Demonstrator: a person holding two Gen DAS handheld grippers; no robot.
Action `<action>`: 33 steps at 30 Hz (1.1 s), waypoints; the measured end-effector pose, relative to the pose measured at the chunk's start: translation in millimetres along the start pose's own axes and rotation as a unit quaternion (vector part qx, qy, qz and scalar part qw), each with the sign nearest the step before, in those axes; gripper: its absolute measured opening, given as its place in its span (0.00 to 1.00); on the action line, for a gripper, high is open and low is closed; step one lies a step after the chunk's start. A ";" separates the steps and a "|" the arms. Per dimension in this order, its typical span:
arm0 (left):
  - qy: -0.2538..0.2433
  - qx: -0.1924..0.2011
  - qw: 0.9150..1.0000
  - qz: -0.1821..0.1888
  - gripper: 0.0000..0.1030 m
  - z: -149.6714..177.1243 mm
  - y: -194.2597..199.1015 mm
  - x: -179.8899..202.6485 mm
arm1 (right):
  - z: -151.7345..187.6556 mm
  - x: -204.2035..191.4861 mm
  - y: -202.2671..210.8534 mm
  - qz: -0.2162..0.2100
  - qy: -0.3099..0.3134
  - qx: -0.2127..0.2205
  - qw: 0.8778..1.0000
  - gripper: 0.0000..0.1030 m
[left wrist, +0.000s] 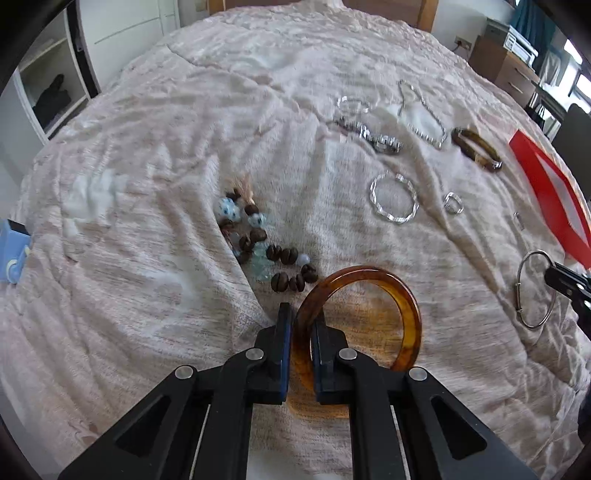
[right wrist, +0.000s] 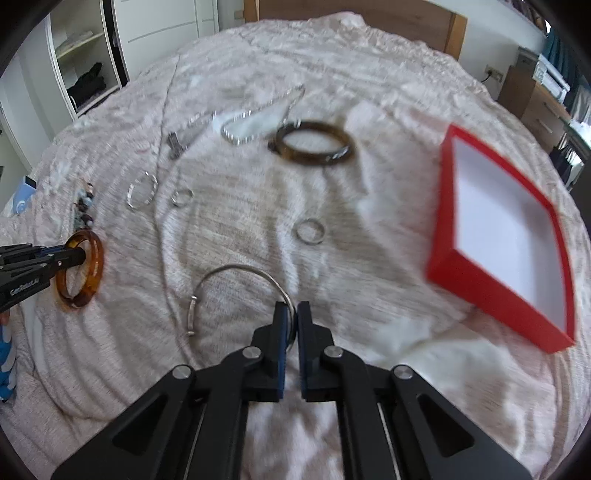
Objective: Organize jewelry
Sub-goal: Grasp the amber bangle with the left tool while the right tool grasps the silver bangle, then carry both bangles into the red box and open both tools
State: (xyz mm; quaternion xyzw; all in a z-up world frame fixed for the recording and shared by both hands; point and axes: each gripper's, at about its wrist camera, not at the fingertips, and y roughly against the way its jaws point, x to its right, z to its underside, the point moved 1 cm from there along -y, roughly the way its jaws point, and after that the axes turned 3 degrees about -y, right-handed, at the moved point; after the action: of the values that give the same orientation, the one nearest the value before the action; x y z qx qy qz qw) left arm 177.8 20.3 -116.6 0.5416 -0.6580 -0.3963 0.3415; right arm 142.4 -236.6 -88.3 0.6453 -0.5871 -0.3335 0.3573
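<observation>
My left gripper (left wrist: 300, 314) is shut on an amber bangle (left wrist: 402, 295), pinching its left rim; the bangle also shows in the right wrist view (right wrist: 94, 266). My right gripper (right wrist: 292, 308) is shut on a thin silver wire bangle (right wrist: 236, 268), seen in the left wrist view (left wrist: 524, 269) too. An open red box (right wrist: 443, 206) with a white inside lies on the bed at the right. Other jewelry lies on the bedspread: a brown bead bracelet (left wrist: 258, 240), a wavy silver bangle (left wrist: 393, 199), a dark tortoise bangle (right wrist: 314, 142), silver chains (left wrist: 424, 114), and small rings (right wrist: 309, 230).
A pink textured bedspread (left wrist: 184, 147) covers the bed. A blue object (left wrist: 13, 251) lies at the left edge. A white wardrobe (right wrist: 81, 55) stands back left, and wooden drawers (right wrist: 535, 103) back right. A wooden headboard (right wrist: 369, 14) is behind.
</observation>
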 end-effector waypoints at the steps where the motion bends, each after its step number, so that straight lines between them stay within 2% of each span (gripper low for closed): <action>1: 0.002 0.003 1.000 -0.001 0.09 -1.0 4.2 -0.2 | 0.2 1.4 7.8 0.002 -0.002 0.006 1.000 0.05; 10: -0.005 0.050 0.999 -0.016 0.09 -10.9 54.0 13.8 | 8.8 17.4 74.5 0.023 -0.020 0.056 0.998 0.05; 18: -0.025 0.079 0.997 -0.010 0.09 -30.5 87.2 56.7 | 9.8 60.3 117.0 0.043 -0.059 0.105 0.992 0.05; 26: -0.050 0.079 0.995 0.018 0.09 -70.1 84.3 142.6 | 0.2 133.6 127.0 0.057 -0.111 0.132 0.983 0.05; 33: -0.091 0.071 0.993 0.040 0.09 -108.5 55.7 239.2 | -9.2 193.6 109.8 0.066 -0.132 0.128 0.981 0.05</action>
State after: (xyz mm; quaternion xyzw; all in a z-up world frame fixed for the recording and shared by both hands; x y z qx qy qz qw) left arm 205.5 -225.8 -13.0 0.4991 -0.7340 -0.3824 0.2567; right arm 110.2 -434.8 8.0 0.5959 -0.7083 -0.3131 0.2125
